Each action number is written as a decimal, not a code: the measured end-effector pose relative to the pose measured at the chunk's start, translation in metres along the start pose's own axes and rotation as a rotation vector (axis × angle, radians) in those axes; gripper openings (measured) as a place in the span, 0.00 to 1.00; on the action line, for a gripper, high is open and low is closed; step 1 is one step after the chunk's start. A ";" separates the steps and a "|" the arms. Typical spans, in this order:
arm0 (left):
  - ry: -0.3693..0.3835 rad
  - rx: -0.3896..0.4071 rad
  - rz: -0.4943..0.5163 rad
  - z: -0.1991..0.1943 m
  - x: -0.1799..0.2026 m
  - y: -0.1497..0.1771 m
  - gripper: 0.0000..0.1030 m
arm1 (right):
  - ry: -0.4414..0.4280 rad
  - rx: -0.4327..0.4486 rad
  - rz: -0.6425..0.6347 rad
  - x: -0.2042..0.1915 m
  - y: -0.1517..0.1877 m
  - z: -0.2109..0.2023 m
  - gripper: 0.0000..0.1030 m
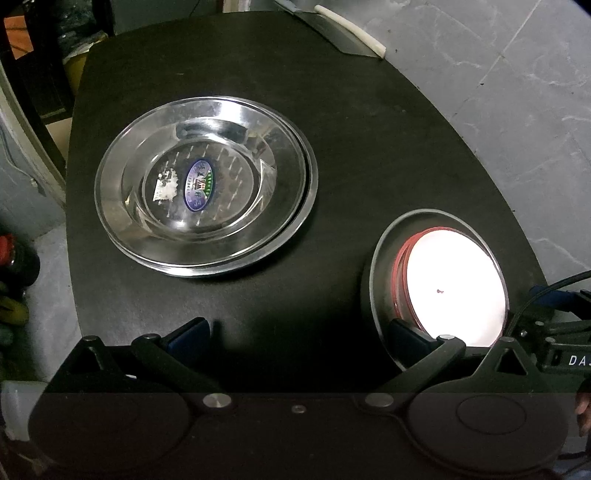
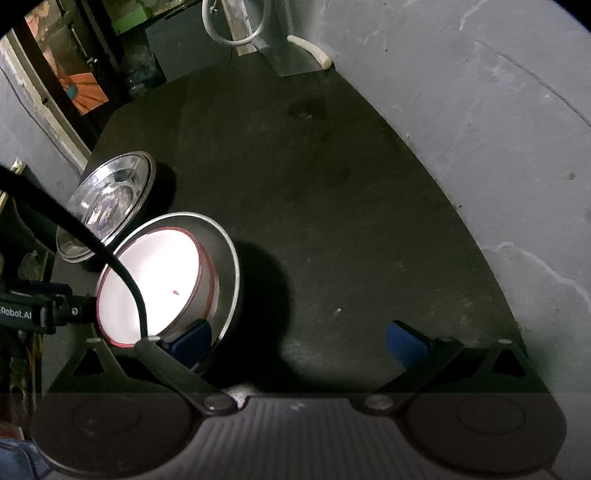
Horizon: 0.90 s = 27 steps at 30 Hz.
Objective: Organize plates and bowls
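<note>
Although both grippers sit low at the near edge of the black table (image 1: 369,129), neither holds anything. Left gripper (image 1: 295,334): jaws spread wide, right pad over the near rim of the metal bowl (image 1: 380,258), not closed on it. Right gripper (image 2: 299,339): jaws likewise wide, left pad against or just over the same bowl's near rim; contact cannot be told.

Nearest item: the metal bowl with a white, red-rimmed bowl (image 1: 454,288) nested inside it, at the table's near right as the left wrist view shows it. Inner bowl sits off-centre, pushed toward the right wall of the outer one. Both open upward. Round, so no long axis; symmetry axis vertical.

Farther, toward the left: steel plates (image 1: 207,181), two at least by the doubled rim, stacked, concave side up, labels showing in the top one. Upper plate is shifted slightly left of the lower. Stack stands apart from the bowls.

At the far edge: a cleaver (image 1: 343,33) with pale handle, not part of the task.

Judgement: sorting looks nearly done, plates with plates, bowls with bowls. Remaining, possibly: squaring both stacks, or final placement.
</note>
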State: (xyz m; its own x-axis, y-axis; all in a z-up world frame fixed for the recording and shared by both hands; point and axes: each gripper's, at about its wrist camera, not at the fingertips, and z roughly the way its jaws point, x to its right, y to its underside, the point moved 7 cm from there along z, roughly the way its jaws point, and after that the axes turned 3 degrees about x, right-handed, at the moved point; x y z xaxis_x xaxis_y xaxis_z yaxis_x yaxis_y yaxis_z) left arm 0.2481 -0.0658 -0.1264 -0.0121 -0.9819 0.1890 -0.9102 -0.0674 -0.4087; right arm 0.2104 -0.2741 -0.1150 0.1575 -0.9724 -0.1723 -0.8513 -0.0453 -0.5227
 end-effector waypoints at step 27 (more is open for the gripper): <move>0.175 0.022 -0.017 -0.005 0.018 -0.003 0.34 | -0.183 0.057 -0.041 -0.021 0.003 -0.016 0.31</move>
State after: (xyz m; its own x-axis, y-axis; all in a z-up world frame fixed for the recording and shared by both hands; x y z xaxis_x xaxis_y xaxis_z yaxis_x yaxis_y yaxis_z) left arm 0.2480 -0.0822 -0.1170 -0.0707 -0.9349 0.3479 -0.9016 -0.0893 -0.4233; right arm 0.1961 -0.2573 -0.0992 0.2842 -0.9119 -0.2962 -0.8136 -0.0659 -0.5777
